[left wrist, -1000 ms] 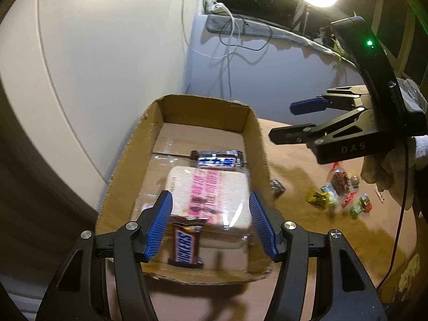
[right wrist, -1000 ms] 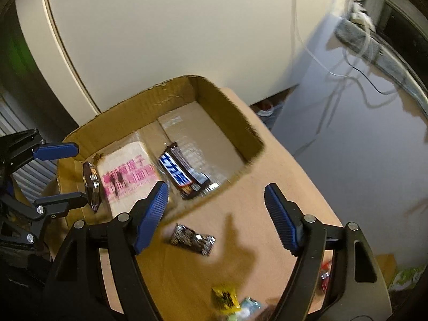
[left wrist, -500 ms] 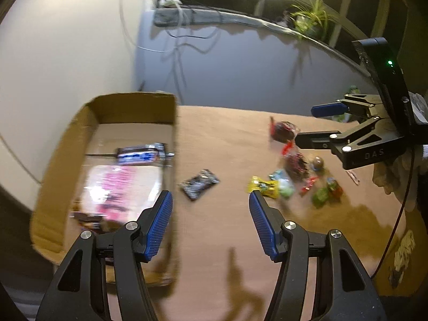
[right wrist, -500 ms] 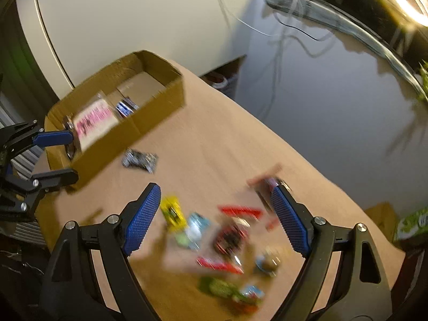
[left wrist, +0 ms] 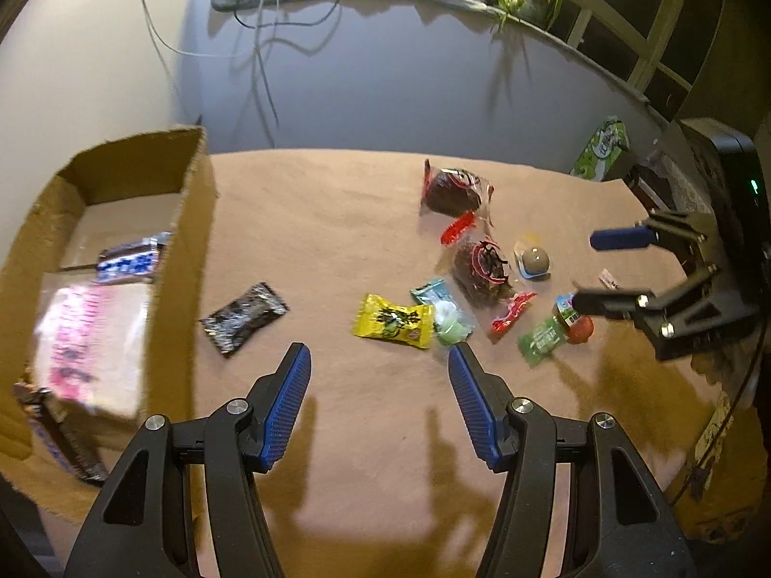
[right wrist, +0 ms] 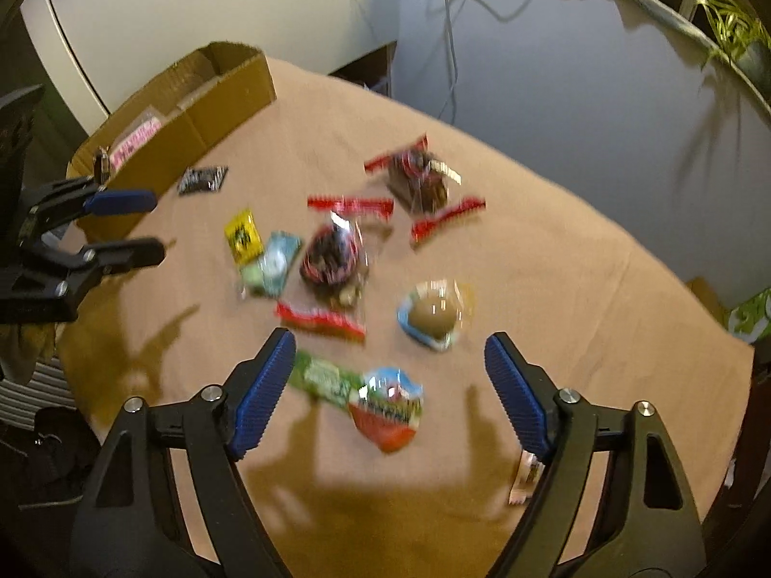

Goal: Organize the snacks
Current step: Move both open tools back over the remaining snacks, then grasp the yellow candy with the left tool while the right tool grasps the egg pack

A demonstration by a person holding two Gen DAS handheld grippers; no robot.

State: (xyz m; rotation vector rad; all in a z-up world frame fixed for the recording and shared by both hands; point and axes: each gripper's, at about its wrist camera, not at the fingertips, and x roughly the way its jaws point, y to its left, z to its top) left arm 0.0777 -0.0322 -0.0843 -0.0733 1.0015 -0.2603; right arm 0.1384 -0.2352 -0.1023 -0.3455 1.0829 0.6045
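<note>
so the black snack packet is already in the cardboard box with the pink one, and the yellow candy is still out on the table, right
Not quite. The black snack packet is not in the cardboard box; it lies on the table just outside the box's wall, as the left wrist view shows. The pink packet is in the box, and the yellow candy is still out on the table.
</note>
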